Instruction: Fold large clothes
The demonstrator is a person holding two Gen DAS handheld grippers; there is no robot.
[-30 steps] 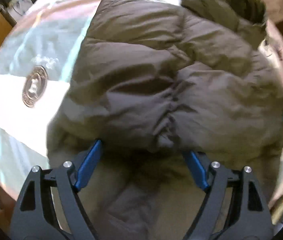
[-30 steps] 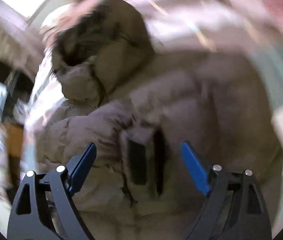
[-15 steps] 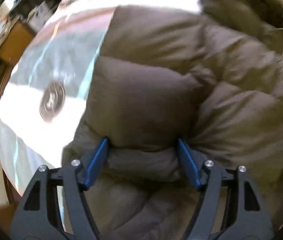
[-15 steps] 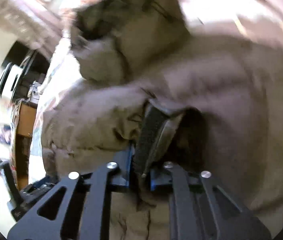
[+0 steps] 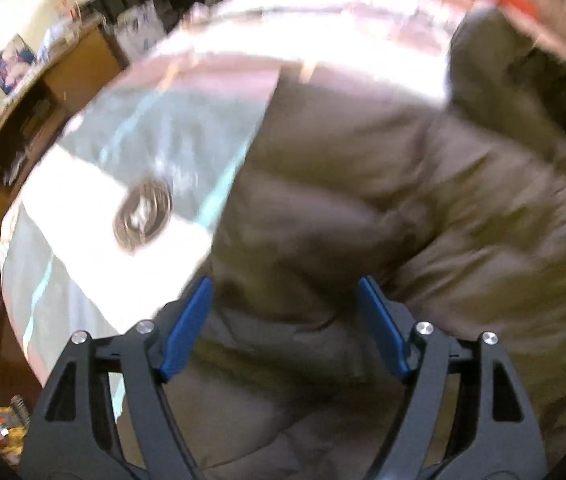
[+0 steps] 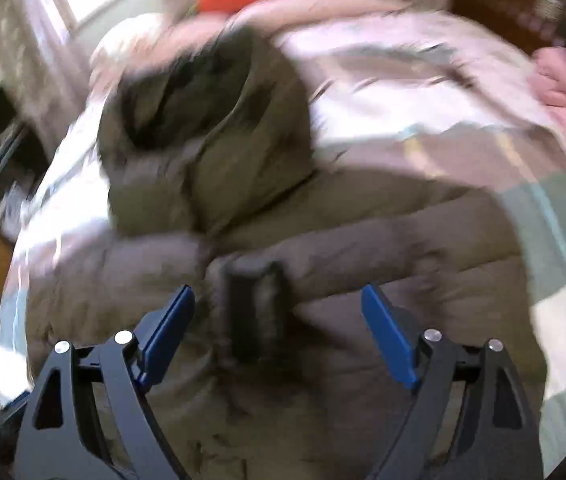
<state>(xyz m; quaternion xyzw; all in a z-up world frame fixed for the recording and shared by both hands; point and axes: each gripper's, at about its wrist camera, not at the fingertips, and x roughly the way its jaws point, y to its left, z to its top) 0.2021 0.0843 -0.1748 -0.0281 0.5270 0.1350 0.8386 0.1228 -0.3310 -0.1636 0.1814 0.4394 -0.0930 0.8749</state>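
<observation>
Both grippers open over the coat, nothing held.

My left gripper has just widened its jaws a little; they stand apart over a puffy fold of the brown coat, and blur hides whether the pads touch it. My right gripper has just sprung its jaws wide; the dark cuff strap lies loose between them. The coat lies on the bed, hood toward the far edge, by the round emblem.
</observation>
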